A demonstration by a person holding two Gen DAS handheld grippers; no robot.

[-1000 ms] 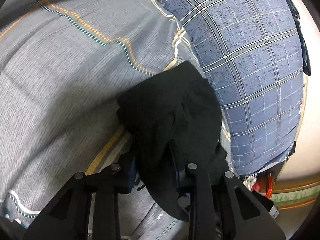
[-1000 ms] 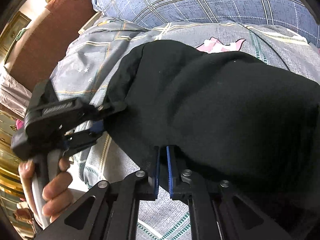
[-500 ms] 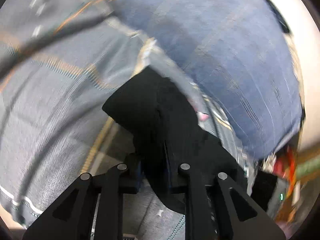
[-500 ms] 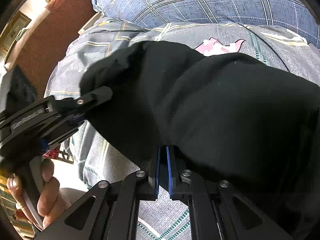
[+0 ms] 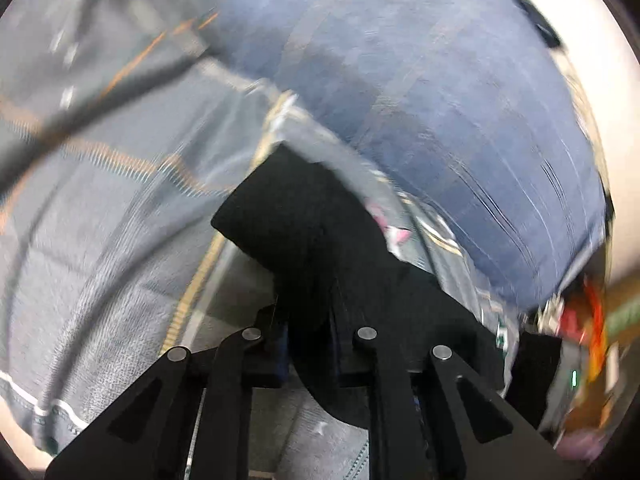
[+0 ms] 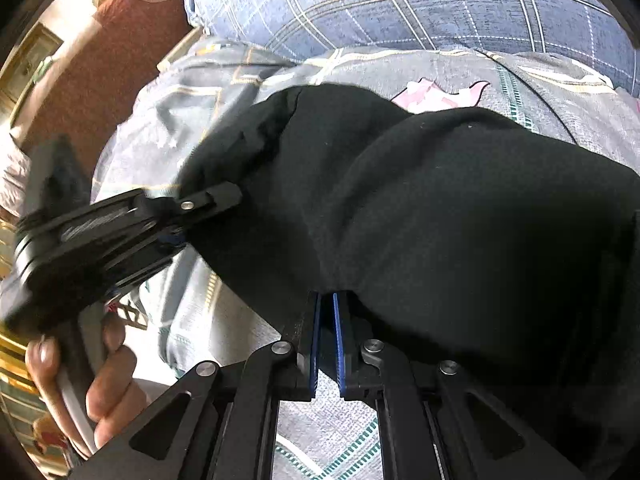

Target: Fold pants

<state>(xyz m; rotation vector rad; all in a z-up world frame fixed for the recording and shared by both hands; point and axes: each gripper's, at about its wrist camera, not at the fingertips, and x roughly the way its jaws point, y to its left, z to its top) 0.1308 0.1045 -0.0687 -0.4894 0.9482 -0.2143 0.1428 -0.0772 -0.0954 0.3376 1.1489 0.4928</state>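
The black pants (image 6: 440, 220) lie bunched on the bed and fill most of the right wrist view. My right gripper (image 6: 327, 300) pinches a fold of them at its blue pads, and its jaws are just starting to open. My left gripper (image 6: 224, 204), held by a hand (image 6: 108, 384), is clamped on the pants' left edge and holds it off the sheet. In the blurred left wrist view the pants (image 5: 320, 248) run between the fingers of the left gripper (image 5: 308, 320), which is shut on the cloth.
A grey striped bedsheet (image 6: 192, 312) covers the bed under the pants. A blue plaid pillow (image 6: 440, 8) lies behind them. A brown headboard (image 6: 120, 40) is at the far left. A dark cable (image 5: 100, 96) crosses the sheet.
The left gripper has risen and rolled, drawing the pants' edge up and out to the left. Its view has become blurred. The right gripper has stayed in place.
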